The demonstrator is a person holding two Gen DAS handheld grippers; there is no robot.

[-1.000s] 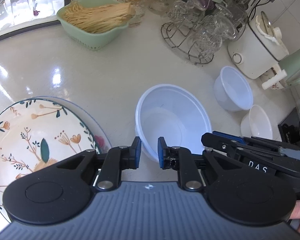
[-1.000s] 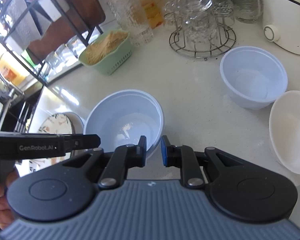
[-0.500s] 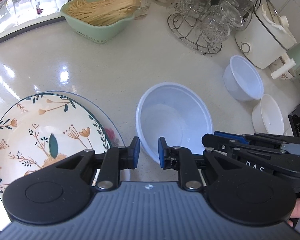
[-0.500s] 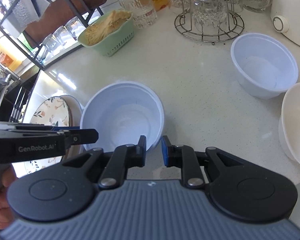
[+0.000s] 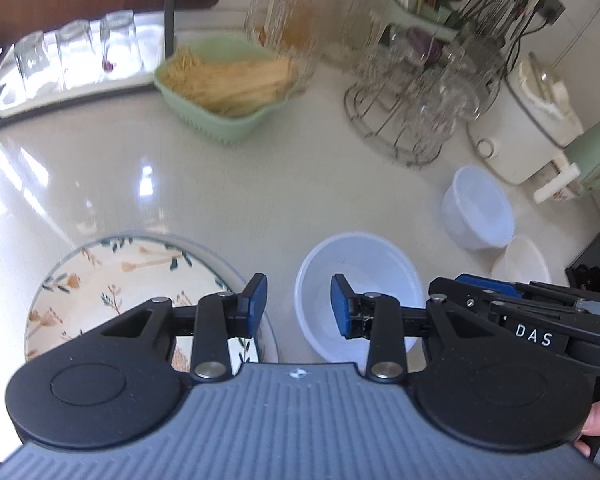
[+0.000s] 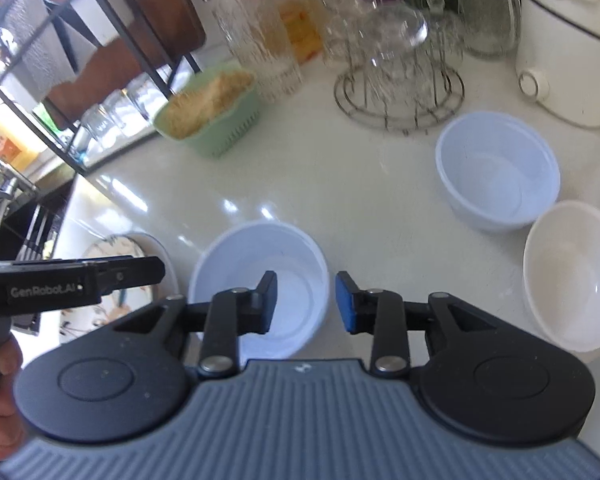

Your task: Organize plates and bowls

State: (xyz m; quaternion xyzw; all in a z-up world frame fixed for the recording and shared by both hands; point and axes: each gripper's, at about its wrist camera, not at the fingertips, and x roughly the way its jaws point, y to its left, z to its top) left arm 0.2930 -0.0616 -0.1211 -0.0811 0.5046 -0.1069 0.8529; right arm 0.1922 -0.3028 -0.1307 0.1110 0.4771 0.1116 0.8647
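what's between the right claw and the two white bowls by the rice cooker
Nothing visible: only bare pale countertop lies between the opening, empty right claw and the bluish-white plastic bowl or the cream-white bowl.

Glass rack (image 5: 412, 100) blurred; plate (image 5: 112, 280) partly hidden.

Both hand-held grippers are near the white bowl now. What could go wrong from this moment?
The left hand-held gripper is opening above the flowered plate and the big white bowl; it might clip either rim. The right hand-held gripper could also bump the other one.
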